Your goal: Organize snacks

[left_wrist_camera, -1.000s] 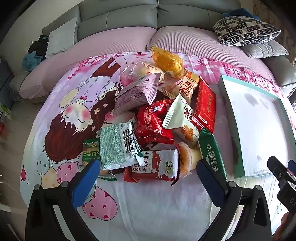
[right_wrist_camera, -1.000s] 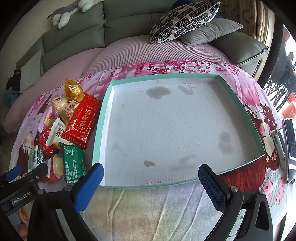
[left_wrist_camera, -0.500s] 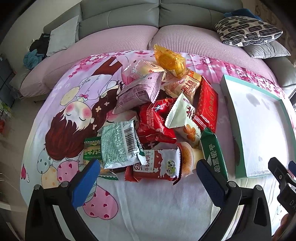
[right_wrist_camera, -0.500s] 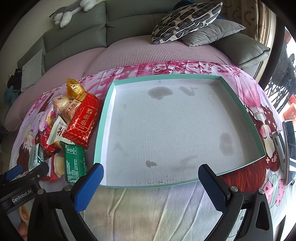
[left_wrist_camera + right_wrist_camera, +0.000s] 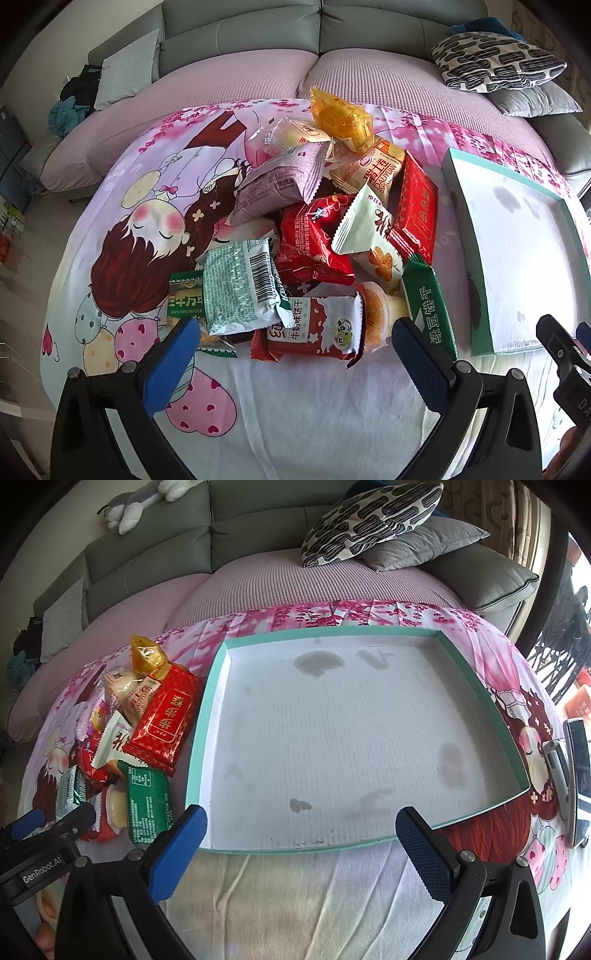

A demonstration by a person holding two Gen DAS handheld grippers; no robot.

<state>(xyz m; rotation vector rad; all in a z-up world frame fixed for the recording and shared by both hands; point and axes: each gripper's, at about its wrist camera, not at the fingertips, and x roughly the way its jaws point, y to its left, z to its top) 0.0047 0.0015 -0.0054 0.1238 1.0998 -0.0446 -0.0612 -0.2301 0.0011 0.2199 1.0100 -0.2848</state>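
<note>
I am looking over a pink cartoon-print cloth (image 5: 155, 236) spreading across the surface. Beyond it, a grey sofa (image 5: 147, 550) is curving round, a patterned cushion (image 5: 369, 520) leaning on a grey pillow (image 5: 424, 550) far right, a plush toy (image 5: 144, 502) lying along its back.

A grey-green sofa (image 5: 240, 33) with a patterned pillow (image 5: 369, 517) curves behind the cartoon-print cloth (image 5: 122, 221).

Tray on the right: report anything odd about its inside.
The teal-rimmed tray holds no snacks, and its white floor carries several dark blotches that look like old stains, largest near the far wall, others at the right side and near edge.
</note>
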